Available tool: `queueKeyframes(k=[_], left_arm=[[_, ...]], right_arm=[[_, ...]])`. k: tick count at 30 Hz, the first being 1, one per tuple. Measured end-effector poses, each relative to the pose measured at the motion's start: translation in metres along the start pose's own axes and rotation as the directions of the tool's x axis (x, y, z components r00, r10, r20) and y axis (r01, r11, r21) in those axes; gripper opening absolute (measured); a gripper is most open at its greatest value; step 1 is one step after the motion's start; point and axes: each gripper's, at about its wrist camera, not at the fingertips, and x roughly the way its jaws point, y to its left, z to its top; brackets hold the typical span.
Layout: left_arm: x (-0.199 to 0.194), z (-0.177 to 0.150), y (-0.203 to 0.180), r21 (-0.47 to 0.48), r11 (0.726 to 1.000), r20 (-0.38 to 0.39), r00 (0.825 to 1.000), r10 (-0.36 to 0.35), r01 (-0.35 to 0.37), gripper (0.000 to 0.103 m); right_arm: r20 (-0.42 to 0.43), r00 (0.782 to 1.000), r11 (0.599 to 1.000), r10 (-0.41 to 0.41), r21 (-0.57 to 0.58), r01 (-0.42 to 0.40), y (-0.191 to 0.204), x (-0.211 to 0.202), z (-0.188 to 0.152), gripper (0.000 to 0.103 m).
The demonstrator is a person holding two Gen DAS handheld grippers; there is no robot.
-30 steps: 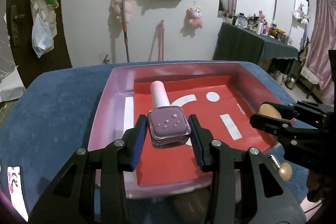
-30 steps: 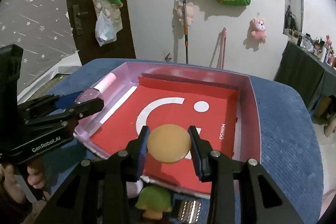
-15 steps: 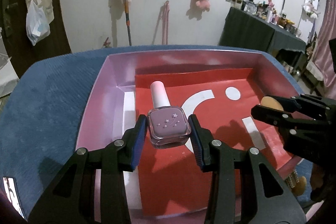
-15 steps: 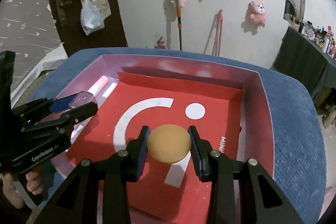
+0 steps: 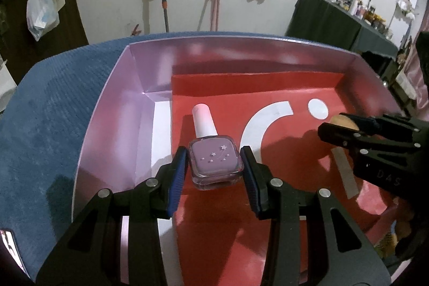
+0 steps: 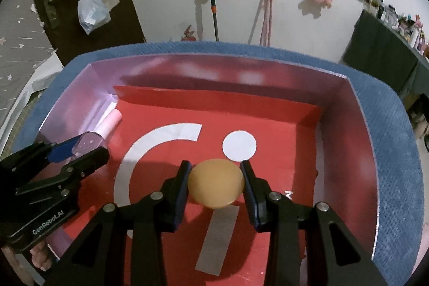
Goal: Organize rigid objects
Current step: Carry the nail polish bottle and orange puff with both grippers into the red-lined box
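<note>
Gripping a purple nail polish bottle (image 5: 213,161) in the left gripper (image 5: 213,170), over the left side of the pink box (image 5: 112,109). Clamping a tan round disc (image 6: 215,182) in the right gripper (image 6: 215,184), above the red sheet (image 6: 281,130) lining the box.

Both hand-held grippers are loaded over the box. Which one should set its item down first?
Probably the left hand-held gripper: its nail polish bottle hangs beside the pink box's left wall, out of the other's way. The right hand-held gripper holds the tan disc over the middle of the red liner.
</note>
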Motion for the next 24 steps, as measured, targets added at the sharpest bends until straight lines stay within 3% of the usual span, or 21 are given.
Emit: queueKeyframes(k=[9,24], left_arm=[[0.012,-0.003,-0.007,0.025,1.0,-0.078,0.997,0.018,-0.016,0.038],[0.013,0.0,-0.011,0.025,1.0,-0.079,0.997,0.02,-0.018,0.038]], right_arm=[[-0.066,0.998,1.0,-0.019,0.01,0.019,-0.002,0.012,0.004,0.04],[-0.064,0.998,1.0,-0.015,0.015,0.016,0.0,0.013,0.005,0.04]])
